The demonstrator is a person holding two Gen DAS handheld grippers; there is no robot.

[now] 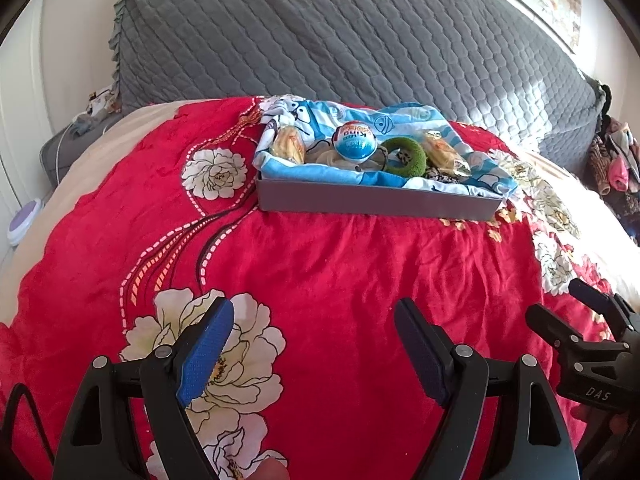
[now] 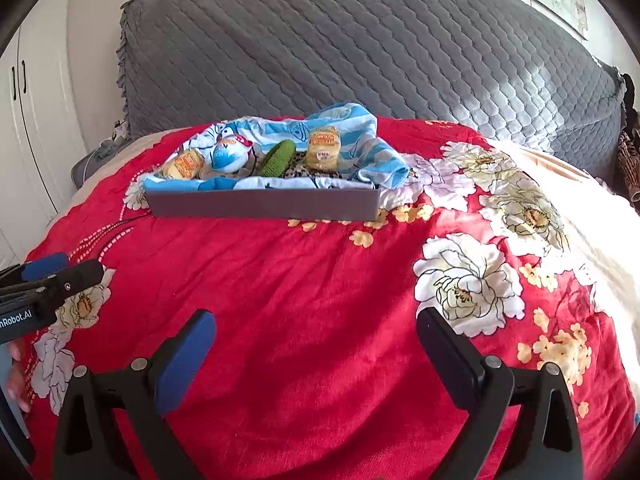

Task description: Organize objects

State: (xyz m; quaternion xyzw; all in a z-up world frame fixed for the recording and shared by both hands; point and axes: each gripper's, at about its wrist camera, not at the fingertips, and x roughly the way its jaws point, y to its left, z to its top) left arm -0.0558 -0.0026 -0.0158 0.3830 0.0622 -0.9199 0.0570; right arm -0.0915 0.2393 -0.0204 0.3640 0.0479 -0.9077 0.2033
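The grey tray (image 1: 372, 202) sits on the red blanket (image 1: 320, 280), well ahead of both grippers. Inside lie a cloth (image 1: 320, 172), an egg (image 1: 355, 142), a green ring (image 1: 402, 156) and 2 snack packs. The left gripper (image 1: 316, 354) and the right gripper (image 2: 316, 350) both gape wide, holding nothing.

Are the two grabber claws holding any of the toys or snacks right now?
No. The left gripper and the right gripper are both open and empty above the red blanket. Everything sits in the grey tray.
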